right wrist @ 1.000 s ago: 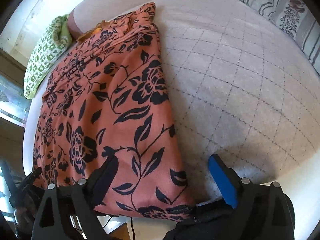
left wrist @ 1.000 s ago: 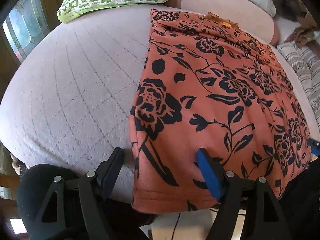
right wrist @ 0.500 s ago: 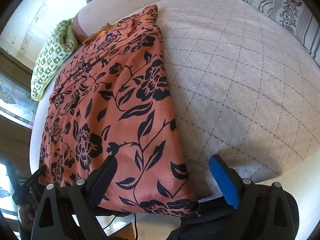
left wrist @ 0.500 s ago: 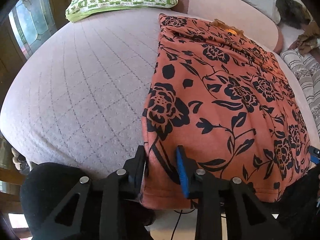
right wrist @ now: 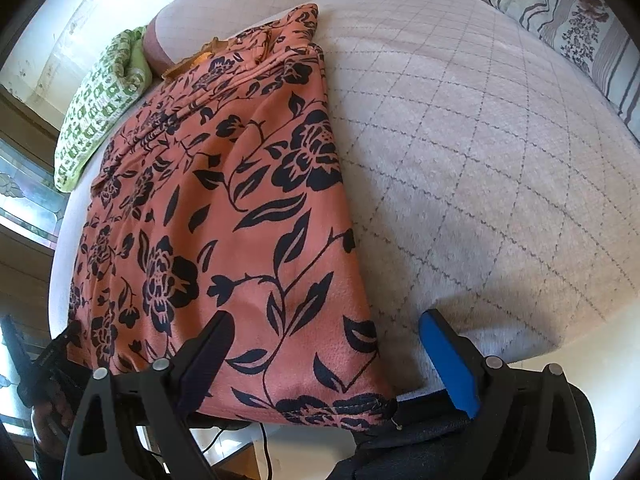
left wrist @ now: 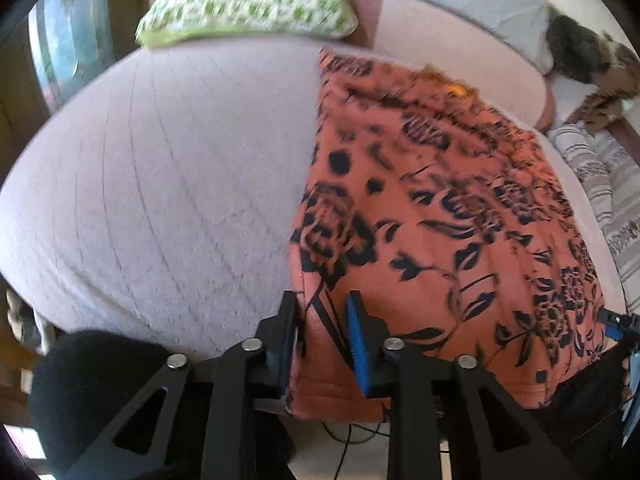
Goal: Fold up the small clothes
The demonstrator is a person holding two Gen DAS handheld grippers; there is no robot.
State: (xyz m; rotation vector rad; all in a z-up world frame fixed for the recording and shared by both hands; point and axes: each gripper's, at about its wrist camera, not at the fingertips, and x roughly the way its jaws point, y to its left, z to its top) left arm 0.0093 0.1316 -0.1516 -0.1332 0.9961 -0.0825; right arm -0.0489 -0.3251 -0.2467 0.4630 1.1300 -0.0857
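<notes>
An orange garment with a black flower print (left wrist: 432, 216) lies flat on a pale quilted bed (left wrist: 180, 184), its near hem hanging over the bed's front edge. My left gripper (left wrist: 320, 332) is shut on the garment's near left corner. In the right wrist view the same garment (right wrist: 224, 208) fills the left half. My right gripper (right wrist: 324, 352) is wide open, its jaws standing either side of the garment's near right corner without touching it.
A green-and-white pillow (left wrist: 248, 4) lies at the far left of the bed. Striped floral pillows (right wrist: 560, 20) lie at the far right. The bed's quilted cover (right wrist: 480, 160) stretches right of the garment. The other gripper's tip (left wrist: 620, 324) shows at the right edge.
My left gripper moved forward and closed from wide open onto the garment's near left corner. My right gripper stayed open and shifted slightly nearer the right corner.
</notes>
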